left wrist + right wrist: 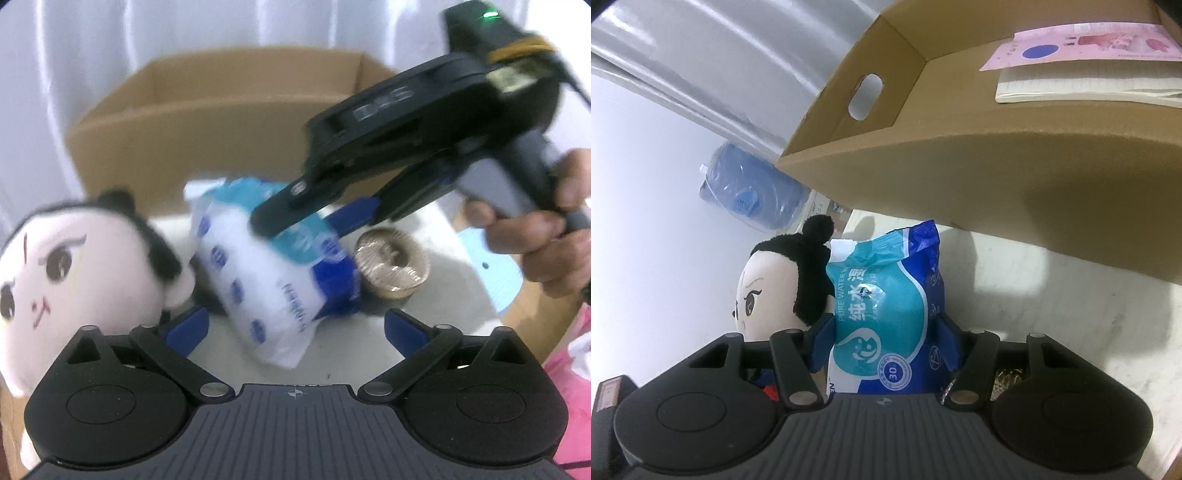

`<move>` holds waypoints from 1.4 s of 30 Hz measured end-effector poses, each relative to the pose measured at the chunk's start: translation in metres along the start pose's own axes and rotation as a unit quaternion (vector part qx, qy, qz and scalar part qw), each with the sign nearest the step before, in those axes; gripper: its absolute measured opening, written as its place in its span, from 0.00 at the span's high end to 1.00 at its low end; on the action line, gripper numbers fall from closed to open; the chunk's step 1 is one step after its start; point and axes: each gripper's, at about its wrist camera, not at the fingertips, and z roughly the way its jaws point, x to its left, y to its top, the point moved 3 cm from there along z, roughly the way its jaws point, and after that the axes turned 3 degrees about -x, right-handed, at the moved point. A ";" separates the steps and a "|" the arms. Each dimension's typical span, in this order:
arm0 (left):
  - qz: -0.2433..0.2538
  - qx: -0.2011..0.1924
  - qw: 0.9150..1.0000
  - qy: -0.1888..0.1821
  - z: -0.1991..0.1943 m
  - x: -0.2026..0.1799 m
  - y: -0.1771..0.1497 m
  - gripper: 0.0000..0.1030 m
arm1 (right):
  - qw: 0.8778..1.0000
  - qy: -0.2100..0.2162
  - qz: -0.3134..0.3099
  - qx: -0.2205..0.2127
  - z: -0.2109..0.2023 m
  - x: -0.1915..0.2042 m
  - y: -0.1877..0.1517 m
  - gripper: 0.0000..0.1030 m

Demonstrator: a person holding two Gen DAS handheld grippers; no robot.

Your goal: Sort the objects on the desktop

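Biggest thing I've got in view is the cardboard box, sitting at about 12 o'clock from my left camera and open at the top. From the right camera the same box fills the 1 o'clock area, with a hand-hole cut in its end wall. Inside it I can see a notebook with a pink packet lying on top.

Next down is the plush doll, white face and black hair, at 9 o'clock in the left view, right beside the wipes. Off the counter at 10 o'clock in the right view there's a blue water jug, kind of hazy.

The wet wipes pack is the thing I'm on. My right gripper has its jaws pinching the pack from both sides, blue pads pressed into it. In the left view the pack is tilted at dead center over the white counter, and I can't tell if its bottom edge is touching.

My left gripper is just hanging there, jaws spread wide, nothing between them, the pack just ahead.

Smallest: a round shiny foil cup thing at 3 o'clock of the pack, sitting on the counter. It's too blurry to say more.
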 end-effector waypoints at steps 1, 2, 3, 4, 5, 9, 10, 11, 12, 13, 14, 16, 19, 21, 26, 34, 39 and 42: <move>-0.012 0.007 1.000 -0.001 0.003 0.004 0.001 0.04 | 1.000 0.000 -0.001 0.002 0.000 0.000 0.000 0.40; -0.019 0.009 1.000 -0.001 0.005 0.006 0.002 0.05 | 1.000 0.001 -0.001 0.003 0.000 -0.001 0.001 0.40; -0.024 0.007 1.000 0.001 0.006 0.007 0.004 0.06 | 1.000 0.001 -0.001 0.004 0.001 -0.001 0.001 0.40; -0.029 0.005 1.000 -0.003 0.007 0.008 0.006 0.06 | 1.000 0.002 0.000 0.004 0.001 -0.001 0.002 0.40; -0.030 0.005 1.000 -0.006 0.008 0.008 0.007 0.06 | 1.000 0.003 0.000 0.005 -0.001 -0.002 0.001 0.40; -0.021 0.005 1.000 -0.009 0.014 0.005 0.009 0.07 | 1.000 0.009 0.007 0.009 0.000 -0.007 0.002 0.39; -0.022 0.004 1.000 -0.009 0.014 0.005 0.010 0.08 | 1.000 0.011 0.008 0.010 0.000 -0.007 0.002 0.39; -0.024 0.003 1.000 -0.010 0.015 0.005 0.010 0.09 | 1.000 0.013 0.010 0.012 -0.001 -0.008 0.001 0.38; -0.025 0.001 1.000 -0.008 0.015 0.005 0.011 0.11 | 1.000 0.015 0.012 0.013 0.000 -0.009 0.001 0.38; -0.022 0.000 1.000 -0.005 0.016 0.005 0.011 0.12 | 1.000 0.016 0.014 0.014 0.000 -0.010 0.001 0.37; -0.018 0.001 1.000 0.001 0.018 0.004 0.010 0.13 | 1.000 0.019 0.017 0.015 0.001 -0.011 0.001 0.36; -0.010 -0.002 1.000 0.008 0.018 0.002 0.009 0.14 | 0.999 0.022 0.021 0.016 0.002 -0.012 0.001 0.36; -0.007 -0.009 1.000 0.010 0.018 0.002 0.007 0.16 | 0.999 0.024 0.019 0.012 0.000 -0.013 -0.001 0.35; -0.001 -0.011 1.000 0.011 0.019 -0.001 0.007 0.17 | 0.999 0.024 0.019 0.008 -0.004 -0.013 -0.005 0.36; -0.001 -0.015 1.000 0.013 0.013 0.001 0.009 0.19 | 0.999 0.030 0.029 0.001 -0.007 -0.013 -0.007 0.38; 0.001 -0.044 0.999 0.019 -0.013 0.000 0.014 0.21 | 0.999 0.036 0.019 -0.020 -0.023 0.005 -0.008 0.39; 0.001 -0.073 0.997 0.015 -0.034 0.003 0.035 0.27 | 0.998 0.041 0.005 -0.048 -0.050 0.024 -0.004 0.49; 0.011 -0.102 0.995 0.007 -0.054 -0.005 0.039 0.47 | 0.996 0.057 -0.007 -0.069 -0.068 0.039 0.004 0.53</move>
